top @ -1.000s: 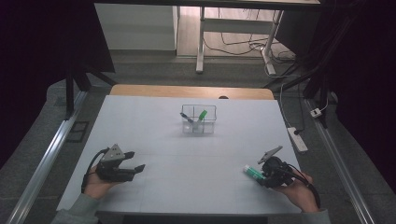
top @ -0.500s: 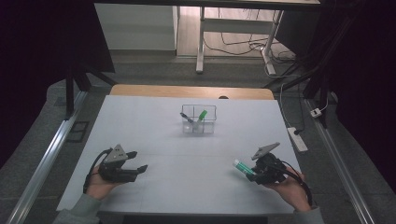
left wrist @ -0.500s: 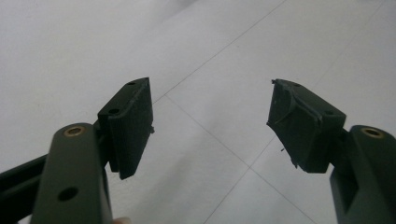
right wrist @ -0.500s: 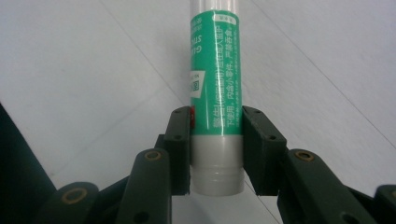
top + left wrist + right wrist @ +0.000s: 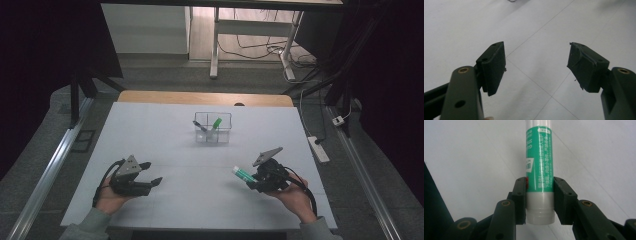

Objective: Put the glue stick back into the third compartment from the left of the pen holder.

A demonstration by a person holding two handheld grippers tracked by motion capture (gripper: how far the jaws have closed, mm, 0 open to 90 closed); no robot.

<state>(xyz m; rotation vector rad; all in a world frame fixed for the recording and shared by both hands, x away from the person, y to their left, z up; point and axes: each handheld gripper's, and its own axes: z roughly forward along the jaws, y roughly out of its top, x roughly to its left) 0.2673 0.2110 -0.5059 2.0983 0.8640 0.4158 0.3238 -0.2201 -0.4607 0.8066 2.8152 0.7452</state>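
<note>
Your right gripper (image 5: 248, 181) holds the glue stick (image 5: 242, 173) at lower right; the left gripper (image 5: 151, 173) is wide and empty. Next, carry it to the clear box (image 5: 213, 128) at upper centre.

Left gripper view. I look along my left gripper (image 5: 537, 62), whose two black jaws rise from the bottom corners and stand wide apart with nothing between them. The pad on the left (image 5: 494, 67) is a flat dark block turned slightly inward, bolted to its arm, where a brass-coloured screw head shows. The pad on the right (image 5: 586, 67) has a worn, ragged upper edge, and its arm carries a similar screw. Behind them lies the white table (image 5: 531, 30), crossed by thin grey lines that meet below the gap between the jaws. At the top edge I see a dark shape too cut off to identify.
</note>
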